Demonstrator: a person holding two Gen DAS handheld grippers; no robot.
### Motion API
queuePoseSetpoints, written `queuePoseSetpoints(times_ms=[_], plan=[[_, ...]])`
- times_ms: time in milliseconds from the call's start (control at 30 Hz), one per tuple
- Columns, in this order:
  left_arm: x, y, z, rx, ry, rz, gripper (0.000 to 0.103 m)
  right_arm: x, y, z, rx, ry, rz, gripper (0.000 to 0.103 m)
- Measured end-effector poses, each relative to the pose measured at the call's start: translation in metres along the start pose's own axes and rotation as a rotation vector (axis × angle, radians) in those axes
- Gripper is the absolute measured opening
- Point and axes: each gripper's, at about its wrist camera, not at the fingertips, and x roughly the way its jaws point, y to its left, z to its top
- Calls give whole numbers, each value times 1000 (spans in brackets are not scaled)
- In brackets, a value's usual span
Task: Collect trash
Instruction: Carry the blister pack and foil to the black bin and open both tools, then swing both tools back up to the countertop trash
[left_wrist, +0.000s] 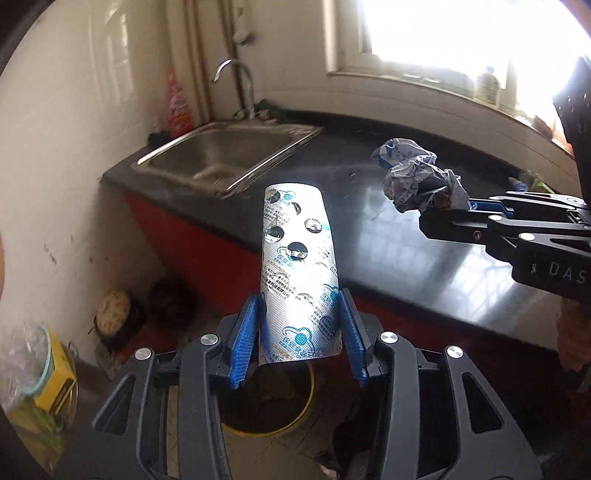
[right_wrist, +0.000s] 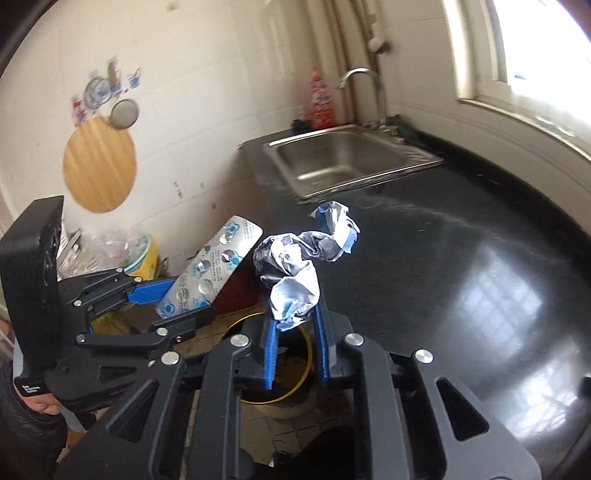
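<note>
Left gripper (left_wrist: 301, 325) clamped on blister pack (left_wrist: 297, 266). Right gripper (right_wrist: 295, 325) clamped on crumpled wrapper (right_wrist: 295, 269), yellow-rimmed bin (right_wrist: 295, 384) at 6 o'clock below both.

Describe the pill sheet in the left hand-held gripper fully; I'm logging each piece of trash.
The pill sheet is a silvery foil blister strip with blue printing and rounded corners. Several pockets look burst and empty. It bows across its width, pinched at its lower end between the blue pads of the left hand-held gripper, its free end sticking out in the air. It hangs off the black counter's edge, above a yellow-rimmed bin on the floor.
</note>
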Motion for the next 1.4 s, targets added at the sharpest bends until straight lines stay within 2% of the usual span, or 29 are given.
queuePoseSetpoints(times_ms=[100,233,500,667,700,767,800,833,900,967,1033,1200,1333,1400], plan=[[17,35,-33,-64,78,23,43,52,39,-4,-55,88,82,18],[50,63,-73,-147,180,20,43,116,70,-25,-94,201,122,18],[134,90,-140,-229,366,-33,43,217,81,-58,-104,405,111,18],[167,98,-155,-261,390,-52,47,249,78,-68,-89,459,91,18],[172,101,-156,-274,382,-58,49,256,78,-67,-82,464,89,19],[179,104,-158,-292,382,-47,54,267,76,-65,-66,486,85,36],[183,107,-159,-301,390,-42,57,267,70,-64,-57,493,85,55],[185,107,-158,-305,399,-41,64,269,67,-63,-50,485,84,62],[185,107,-157,-299,396,-26,70,269,65,-63,-47,476,87,68],[182,106,-157,-290,388,-19,75,268,63,-64,-48,483,86,68],[178,106,-156,-289,382,-5,75,260,62,-64,-55,473,83,69],[155,111,-141,-311,329,17,78,222,61,-54,-60,400,78,75],[121,100,-109,-284,224,-2,80,166,58,-39,-72,294,60,77],[100,82,-86,-232,154,-33,80,127,49,-32,-75,223,24,78]])
